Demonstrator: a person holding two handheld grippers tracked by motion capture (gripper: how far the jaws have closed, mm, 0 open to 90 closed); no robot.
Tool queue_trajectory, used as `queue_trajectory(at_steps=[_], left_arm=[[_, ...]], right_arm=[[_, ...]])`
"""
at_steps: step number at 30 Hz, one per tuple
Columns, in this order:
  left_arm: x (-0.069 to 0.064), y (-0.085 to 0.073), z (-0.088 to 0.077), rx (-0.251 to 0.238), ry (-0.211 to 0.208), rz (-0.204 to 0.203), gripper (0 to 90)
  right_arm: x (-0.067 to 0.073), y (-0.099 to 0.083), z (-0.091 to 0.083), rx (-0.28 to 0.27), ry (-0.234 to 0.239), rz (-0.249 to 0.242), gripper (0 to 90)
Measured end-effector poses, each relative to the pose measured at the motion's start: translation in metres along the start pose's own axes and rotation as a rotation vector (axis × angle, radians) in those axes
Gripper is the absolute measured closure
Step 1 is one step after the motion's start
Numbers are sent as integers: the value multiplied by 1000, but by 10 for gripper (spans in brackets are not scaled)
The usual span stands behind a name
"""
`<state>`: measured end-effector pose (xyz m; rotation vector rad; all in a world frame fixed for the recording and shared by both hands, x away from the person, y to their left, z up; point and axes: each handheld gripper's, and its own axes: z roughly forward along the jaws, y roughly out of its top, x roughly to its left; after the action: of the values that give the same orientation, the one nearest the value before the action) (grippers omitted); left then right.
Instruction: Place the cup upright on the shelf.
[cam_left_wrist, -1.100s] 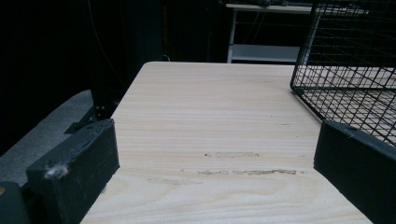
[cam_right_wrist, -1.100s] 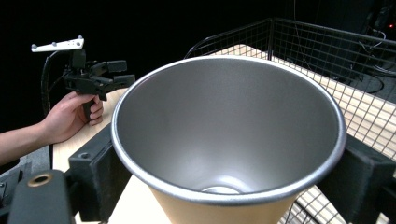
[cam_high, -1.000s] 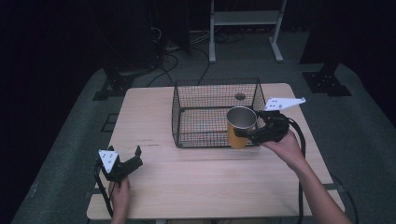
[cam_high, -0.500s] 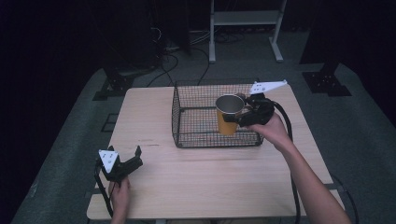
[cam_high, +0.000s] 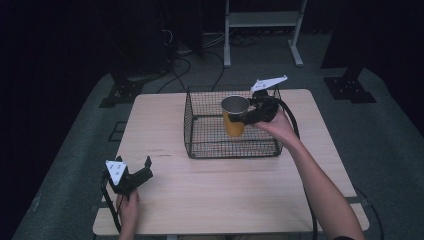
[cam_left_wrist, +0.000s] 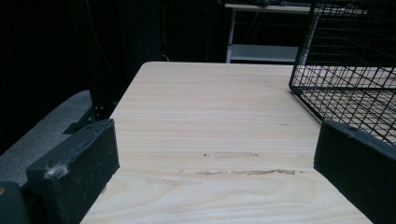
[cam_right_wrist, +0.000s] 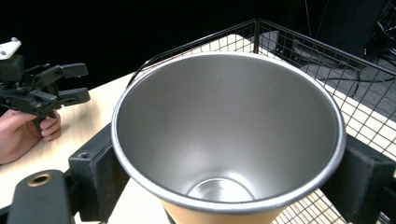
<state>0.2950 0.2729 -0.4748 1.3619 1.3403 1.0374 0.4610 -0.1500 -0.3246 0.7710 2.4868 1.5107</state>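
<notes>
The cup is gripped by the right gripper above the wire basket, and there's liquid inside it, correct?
Not quite. The right gripper does hold the cup over the wire basket, but the right gripper view shows the cup empty, with its bare metal bottom visible.

— Where does your cup (cam_high: 234, 117) sit against the basket (cam_high: 200, 131)?

— Inside its walls, toward the far right corner, upright, with your right gripper (cam_high: 248, 116) at its right side and clamped on it.

— And your other hand?

— Your left gripper (cam_high: 140, 171) lies on the table (cam_high: 225, 190) near the front left corner, well apart from the basket — the basket stands ahead of it and to its right.
</notes>
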Motion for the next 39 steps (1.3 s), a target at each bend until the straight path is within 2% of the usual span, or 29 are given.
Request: queue_trajectory(at_steps=[5, 7, 13, 20, 30, 39], left_arm=[[0, 0, 0, 0, 0, 1, 0], [0, 0, 0, 0, 0, 1, 0], [0, 0, 0, -2, -1, 2, 0], [0, 0, 0, -2, -3, 3, 0], [0, 0, 0, -1, -5, 8, 0], [0, 0, 0, -1, -6, 8, 0]], right_arm=[[-7, 2, 10, 7, 1, 11, 123], [-15, 3, 17, -4, 2, 21, 122], [-26, 6, 31, 15, 3, 31, 122], [-35, 1, 46, 20, 3, 40, 122], [-48, -9, 61, 31, 3, 64, 123], [-53, -11, 68, 30, -1, 67, 123]])
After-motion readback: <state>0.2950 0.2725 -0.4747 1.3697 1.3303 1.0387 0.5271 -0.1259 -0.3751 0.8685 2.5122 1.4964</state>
